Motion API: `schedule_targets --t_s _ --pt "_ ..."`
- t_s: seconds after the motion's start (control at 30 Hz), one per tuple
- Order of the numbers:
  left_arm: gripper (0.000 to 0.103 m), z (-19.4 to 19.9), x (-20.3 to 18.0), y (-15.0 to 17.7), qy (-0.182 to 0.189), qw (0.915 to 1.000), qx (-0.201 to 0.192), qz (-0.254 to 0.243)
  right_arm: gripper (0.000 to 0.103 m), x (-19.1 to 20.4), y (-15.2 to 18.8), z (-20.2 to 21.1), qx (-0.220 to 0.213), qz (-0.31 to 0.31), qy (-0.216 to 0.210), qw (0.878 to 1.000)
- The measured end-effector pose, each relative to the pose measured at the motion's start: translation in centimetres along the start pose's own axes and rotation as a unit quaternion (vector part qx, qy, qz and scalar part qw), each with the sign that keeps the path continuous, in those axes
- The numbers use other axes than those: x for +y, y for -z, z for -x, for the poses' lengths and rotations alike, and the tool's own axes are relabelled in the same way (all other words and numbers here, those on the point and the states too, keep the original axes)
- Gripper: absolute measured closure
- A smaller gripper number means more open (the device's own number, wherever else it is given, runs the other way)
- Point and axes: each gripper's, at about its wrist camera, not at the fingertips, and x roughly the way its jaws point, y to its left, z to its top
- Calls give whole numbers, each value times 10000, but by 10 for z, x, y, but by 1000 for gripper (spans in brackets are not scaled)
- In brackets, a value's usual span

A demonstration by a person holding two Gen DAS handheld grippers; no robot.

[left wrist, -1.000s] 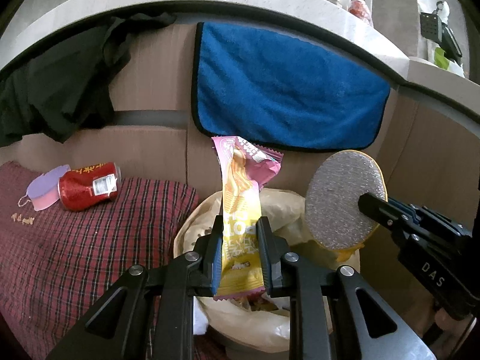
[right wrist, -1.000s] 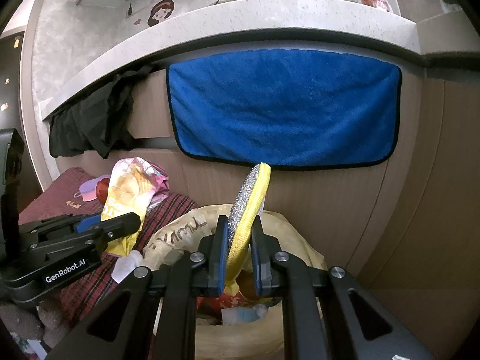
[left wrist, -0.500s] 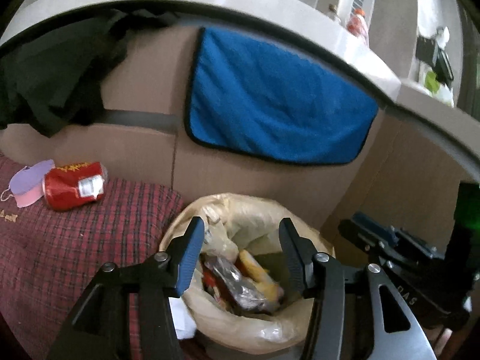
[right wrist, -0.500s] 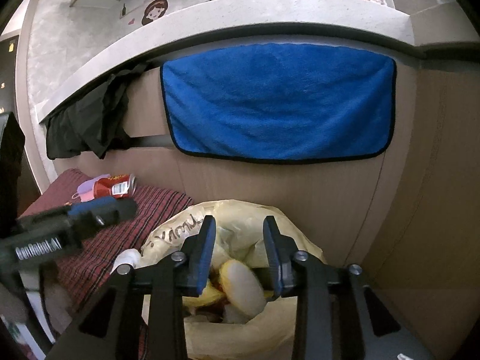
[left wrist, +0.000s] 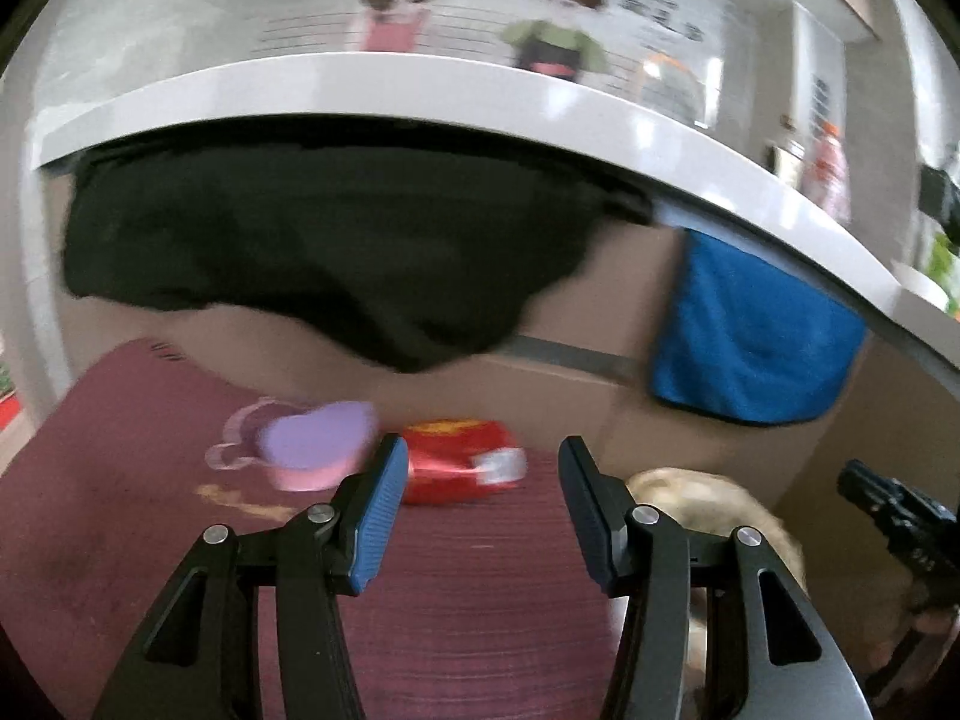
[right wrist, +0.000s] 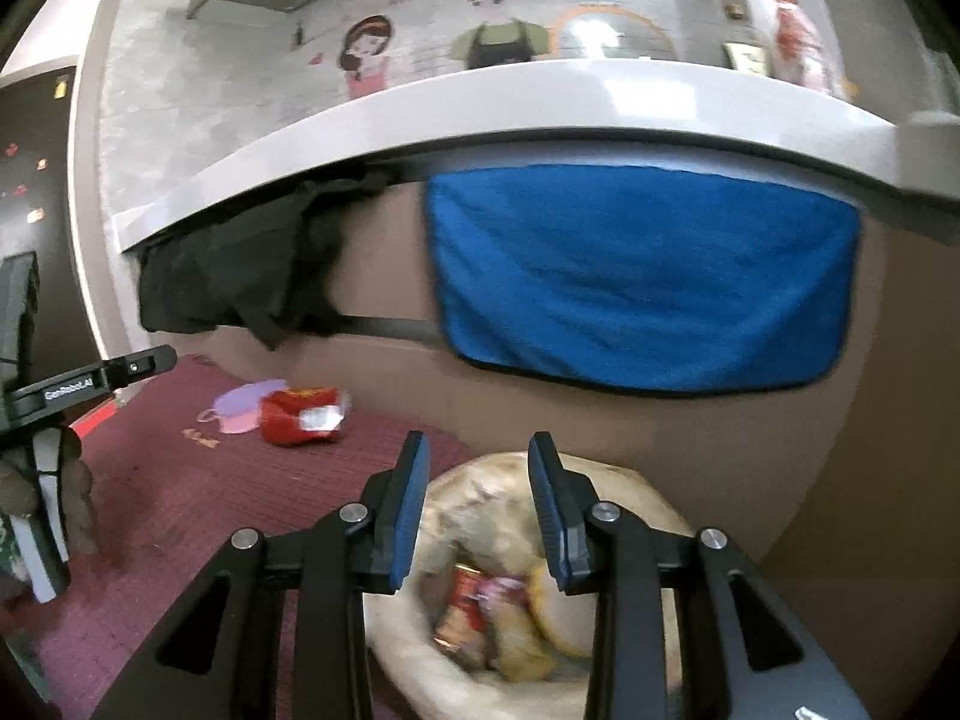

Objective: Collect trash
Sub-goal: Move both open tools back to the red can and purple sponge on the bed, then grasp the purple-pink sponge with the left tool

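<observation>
Facing red can (left wrist: 462, 459) dead ahead, left gripper (left wrist: 480, 513) wide, empty; can's long axis probably crosswise (blurred). Right gripper (right wrist: 477, 510) half-open, empty, over trash bag (right wrist: 648, 495), farther.

Left claw (left wrist: 480, 516) open wide, nothing between the blue pads (left wrist: 378, 525). Pointing at red crushed can (left wrist: 459, 459) lying on its side on maroon plaid cloth (left wrist: 468, 600), far of the fingertips and framed in the gap. Purple-and-pink face mask (left wrist: 312, 444) just left of the can, touching or nearly so; blur prevents telling which. Trash bag (left wrist: 720, 510), pale and crumpled, near right, partly behind right finger. Right claw (left wrist: 894, 516) visible at right edge, dark, state unreadable here. Black garment (left wrist: 312, 252) draped from white ledge (left wrist: 420, 90) at far left-centre; blue towel (left wrist: 756, 336) hanging far right. Cartoon wall stickers (left wrist: 474, 12) above ledge. Whole frame motion-blurred.
</observation>
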Motion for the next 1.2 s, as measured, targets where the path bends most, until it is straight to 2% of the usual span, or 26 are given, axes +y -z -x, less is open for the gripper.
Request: schedule_targets --t_s 0.1,0.23,0.37,0.5,0.6,0.8,0.9,1.03,1.2 --pt "50 -2 46 2 -171 9996 -14 218 71 26 -5 -14 83 66 -240 9997" --pt "50 -27 96 8 -110 9977 237 628 71 61 -10 -40 227 124 -523 9983" --pt "50 -71 128 10 131 9936 652 917 71 94 -11 -69 481 291 -676 9961" --pt "50 -119 153 7 317 9885 996 1092 71 116 -12 -91 654 488 -640 9946" --pt "50 -156 161 2 208 9887 1203 870 71 123 -13 -108 836 476 -618 9934" --pt "50 -192 187 4 11 9840 1328 1190 71 132 -20 -148 1167 357 -489 9913" --pt "50 -191 190 11 191 9821 1353 1296 71 129 -21 -181 1426 -5 -532 9884" --pt "50 -185 183 14 539 9803 1474 1202 71 125 -24 -220 1607 -489 -503 9845" --pt "49 -187 167 19 953 9755 1726 972 71 127 -28 -254 1717 -566 -274 9831"
